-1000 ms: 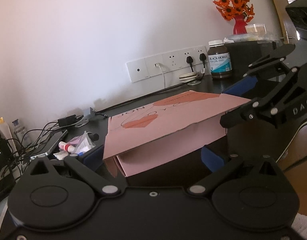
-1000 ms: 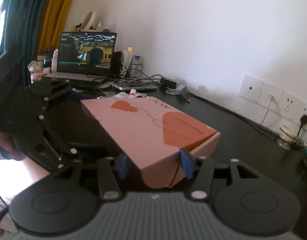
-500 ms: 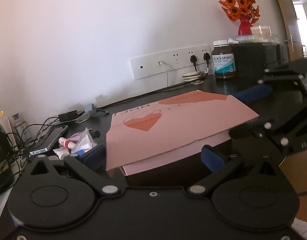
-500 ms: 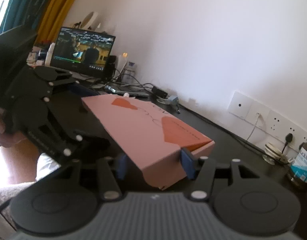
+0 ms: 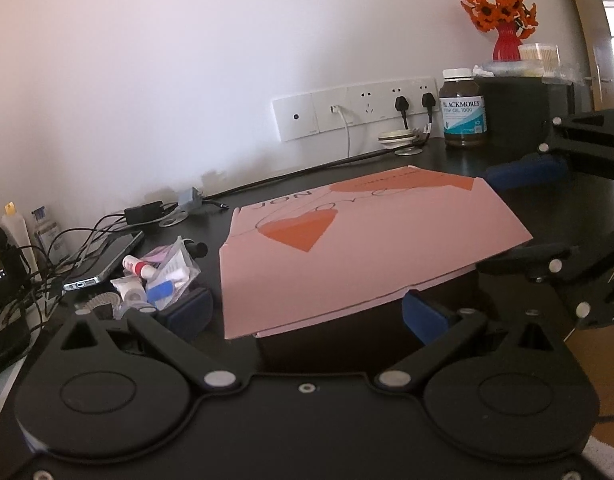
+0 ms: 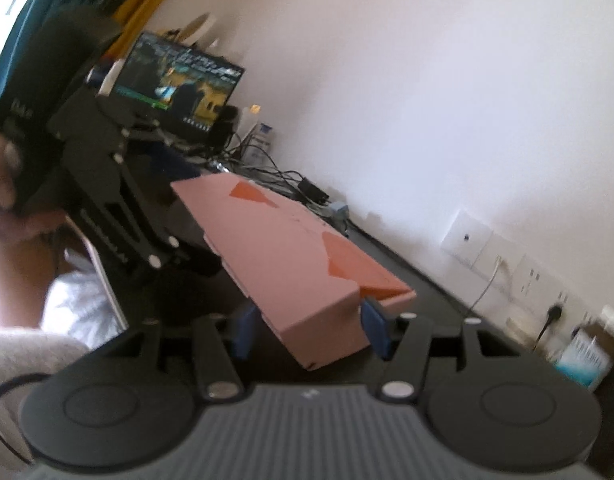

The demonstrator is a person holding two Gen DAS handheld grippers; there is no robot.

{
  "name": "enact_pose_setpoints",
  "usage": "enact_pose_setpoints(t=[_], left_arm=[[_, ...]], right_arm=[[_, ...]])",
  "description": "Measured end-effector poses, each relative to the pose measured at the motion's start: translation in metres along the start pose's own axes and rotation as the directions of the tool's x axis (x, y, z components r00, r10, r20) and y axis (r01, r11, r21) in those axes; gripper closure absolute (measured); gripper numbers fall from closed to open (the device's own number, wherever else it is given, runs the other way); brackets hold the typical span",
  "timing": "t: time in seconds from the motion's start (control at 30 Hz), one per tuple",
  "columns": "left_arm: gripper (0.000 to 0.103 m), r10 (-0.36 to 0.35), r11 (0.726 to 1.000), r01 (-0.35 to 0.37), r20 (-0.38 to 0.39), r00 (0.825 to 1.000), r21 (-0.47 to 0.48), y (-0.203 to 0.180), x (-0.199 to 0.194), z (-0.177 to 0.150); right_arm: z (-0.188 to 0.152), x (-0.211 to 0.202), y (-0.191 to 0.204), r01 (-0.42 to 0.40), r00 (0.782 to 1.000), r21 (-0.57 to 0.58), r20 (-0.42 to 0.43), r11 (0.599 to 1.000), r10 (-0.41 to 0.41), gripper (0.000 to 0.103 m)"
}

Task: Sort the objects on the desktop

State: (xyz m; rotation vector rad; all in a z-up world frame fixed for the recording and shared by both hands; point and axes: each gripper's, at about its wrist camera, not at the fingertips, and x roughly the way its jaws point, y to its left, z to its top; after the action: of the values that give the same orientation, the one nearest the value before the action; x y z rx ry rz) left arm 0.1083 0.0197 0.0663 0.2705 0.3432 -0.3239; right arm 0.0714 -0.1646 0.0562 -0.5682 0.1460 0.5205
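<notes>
Left wrist: pink box on desk, between left gripper's spread jaws, untouched. Pouch, phone, cables left; bottle behind.

Right wrist: right gripper opening, box corner between pads. Laptop beyond.

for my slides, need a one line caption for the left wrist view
Left gripper open around the near edge of a pink box on a cluttered black desk.

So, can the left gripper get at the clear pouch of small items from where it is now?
Probably yes. The pouch lies just beyond the left gripper's left finger, with nothing between; the pink box sits between the fingers, so the gripper must shift left first.
</notes>
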Motion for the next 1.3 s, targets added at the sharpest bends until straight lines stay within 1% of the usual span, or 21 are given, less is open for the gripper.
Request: enact_pose_setpoints(t=[0.1, 0.13, 0.23, 0.37, 0.43, 0.53, 0.63, 0.77, 1.03, 1.1, 1.2, 1.3], left_arm=[[0.0, -0.013, 1.0, 0.013, 0.013, 1.0, -0.006, -0.002, -0.003, 0.002], [0.0, -0.01, 1.0, 0.011, 0.015, 1.0, -0.006, -0.003, -0.003, 0.002], [0.0, -0.006, 1.0, 0.006, 0.023, 1.0, -0.006, -0.003, -0.004, 0.003], [0.0, -0.006, 1.0, 0.006, 0.042, 0.999, 0.0, -0.005, -0.009, 0.006], [0.0, -0.008, 1.0, 0.008, 0.051, 0.999, -0.005, -0.005, -0.011, 0.007], [0.0, -0.006, 1.0, 0.006, 0.064, 0.998, 0.0, -0.007, -0.014, 0.009], [0.0, 0.001, 1.0, -0.001, 0.074, 0.997, 0.007, -0.009, -0.016, 0.011], [0.0, -0.003, 1.0, 0.004, 0.075, 0.997, -0.005, -0.009, -0.018, 0.014], [0.0, 0.007, 1.0, -0.007, 0.062, 0.998, 0.011, -0.012, -0.018, 0.012], [0.0, 0.006, 1.0, -0.006, 0.05, 0.999, 0.01, -0.013, -0.015, 0.011], [0.0, 0.007, 1.0, -0.007, 0.031, 0.999, 0.01, -0.013, -0.011, 0.008], [0.0, 0.003, 1.0, -0.003, 0.022, 1.0, 0.008, -0.012, -0.009, 0.007]], right_arm=[[0.003, 0.001, 0.005, 0.009, 1.0, -0.034, 0.0, 0.999, -0.009, 0.048], [0.004, 0.001, 0.005, 0.01, 1.0, -0.027, -0.005, 1.0, -0.011, 0.047], [0.006, 0.001, -0.001, 0.004, 1.0, 0.071, -0.011, 0.998, -0.003, 0.048], [0.007, -0.005, -0.014, -0.025, 1.0, 0.23, 0.018, 0.973, 0.022, 0.05], [0.008, -0.007, -0.02, -0.038, 0.999, 0.299, 0.029, 0.954, 0.03, 0.05], [0.008, -0.009, -0.031, -0.062, 0.998, 0.404, 0.039, 0.913, 0.051, 0.05], [0.009, -0.012, -0.04, -0.079, 0.997, 0.48, 0.047, 0.874, 0.065, 0.05], [0.007, -0.011, -0.05, -0.103, 0.995, 0.563, 0.064, 0.82, 0.081, 0.05], [-0.003, -0.012, -0.05, -0.108, 0.994, 0.631, 0.083, 0.768, 0.072, 0.05], [-0.004, -0.011, -0.047, -0.101, 0.995, 0.634, 0.085, 0.766, 0.061, 0.05], [-0.007, -0.008, -0.04, -0.08, 0.996, 0.621, 0.073, 0.78, 0.044, 0.05], [-0.011, -0.005, -0.038, -0.083, 0.996, 0.62, 0.066, 0.78, 0.053, 0.05]])
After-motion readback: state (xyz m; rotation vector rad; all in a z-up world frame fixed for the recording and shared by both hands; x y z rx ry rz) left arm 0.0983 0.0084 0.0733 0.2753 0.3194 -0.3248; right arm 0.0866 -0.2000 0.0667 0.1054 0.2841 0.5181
